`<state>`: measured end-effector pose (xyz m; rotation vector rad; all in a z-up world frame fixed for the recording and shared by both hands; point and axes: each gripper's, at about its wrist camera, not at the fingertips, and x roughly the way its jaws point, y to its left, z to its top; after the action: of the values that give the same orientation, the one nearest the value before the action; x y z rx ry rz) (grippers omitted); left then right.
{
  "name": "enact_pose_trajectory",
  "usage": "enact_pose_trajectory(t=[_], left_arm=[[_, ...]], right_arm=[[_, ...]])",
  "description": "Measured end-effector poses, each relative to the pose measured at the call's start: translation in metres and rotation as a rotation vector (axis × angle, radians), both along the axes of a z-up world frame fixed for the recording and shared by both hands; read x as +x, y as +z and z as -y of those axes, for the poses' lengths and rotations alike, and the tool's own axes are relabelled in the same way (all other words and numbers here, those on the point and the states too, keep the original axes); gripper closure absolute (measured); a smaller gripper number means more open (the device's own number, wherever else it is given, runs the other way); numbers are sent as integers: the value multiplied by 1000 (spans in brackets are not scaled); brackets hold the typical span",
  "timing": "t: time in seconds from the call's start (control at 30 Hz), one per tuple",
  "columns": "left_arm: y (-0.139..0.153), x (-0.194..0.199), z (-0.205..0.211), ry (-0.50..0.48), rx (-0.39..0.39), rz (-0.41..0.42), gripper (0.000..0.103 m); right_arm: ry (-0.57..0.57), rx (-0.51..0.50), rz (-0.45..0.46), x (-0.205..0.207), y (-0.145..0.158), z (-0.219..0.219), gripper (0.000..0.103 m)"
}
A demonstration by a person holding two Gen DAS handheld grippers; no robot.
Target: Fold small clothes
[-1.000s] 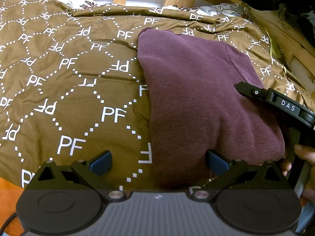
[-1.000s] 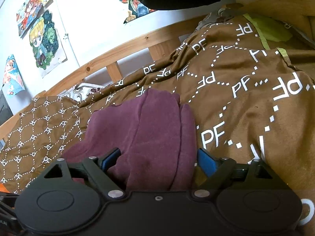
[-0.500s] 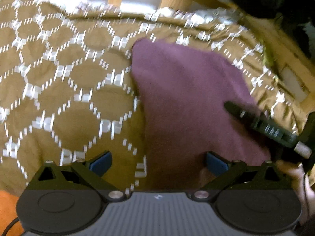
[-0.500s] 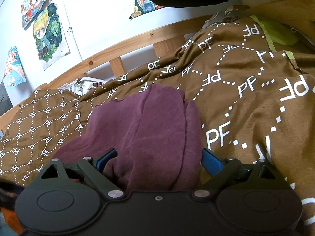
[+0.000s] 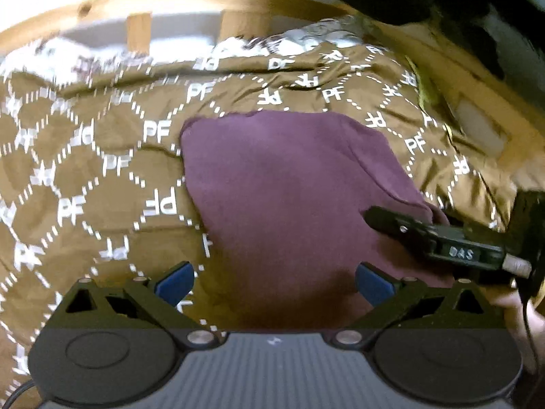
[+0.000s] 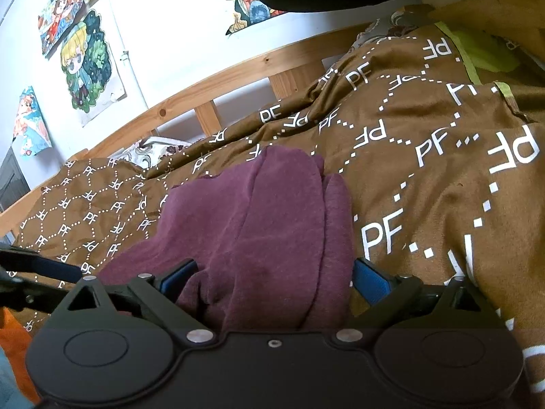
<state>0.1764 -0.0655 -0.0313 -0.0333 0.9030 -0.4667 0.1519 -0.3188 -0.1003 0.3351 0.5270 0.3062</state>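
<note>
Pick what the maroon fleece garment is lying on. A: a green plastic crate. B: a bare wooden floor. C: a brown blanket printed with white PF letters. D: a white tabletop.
C: the maroon fleece garment lies folded on the brown blanket printed with white PF letters.

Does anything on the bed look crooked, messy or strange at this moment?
Mostly tidy. The maroon garment lies flat on the brown blanket, but its right side is bunched into thick uneven folds between the open right gripper's fingers.
</note>
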Motion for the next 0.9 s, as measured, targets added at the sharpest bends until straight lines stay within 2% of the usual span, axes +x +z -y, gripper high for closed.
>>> enact_pose_trajectory(t=[0.27,0.4,0.57,0.67,0.77,0.9], left_arm=[[-47,18,-35,74,-223,-187,0],[-48,23,-33,35,-209,-188,0],[-51,29,-37,19,-246,-217,0],[-51,30,-35,6,-241,-216,1],[-51,30,-31,-29,-251,-217,14],[-51,31,-36,-37,-310,-258,31]], right_arm=[[3,5,5,-1,-1,-1,3],[-4,-14,-2,0,1,-4,4],[-77,32,-28,1,6,3,21],[-110,53,-55,4,11,6,28],[-110,28,-74,4,12,-2,36],[-130,-8,-91,1,17,-13,43]])
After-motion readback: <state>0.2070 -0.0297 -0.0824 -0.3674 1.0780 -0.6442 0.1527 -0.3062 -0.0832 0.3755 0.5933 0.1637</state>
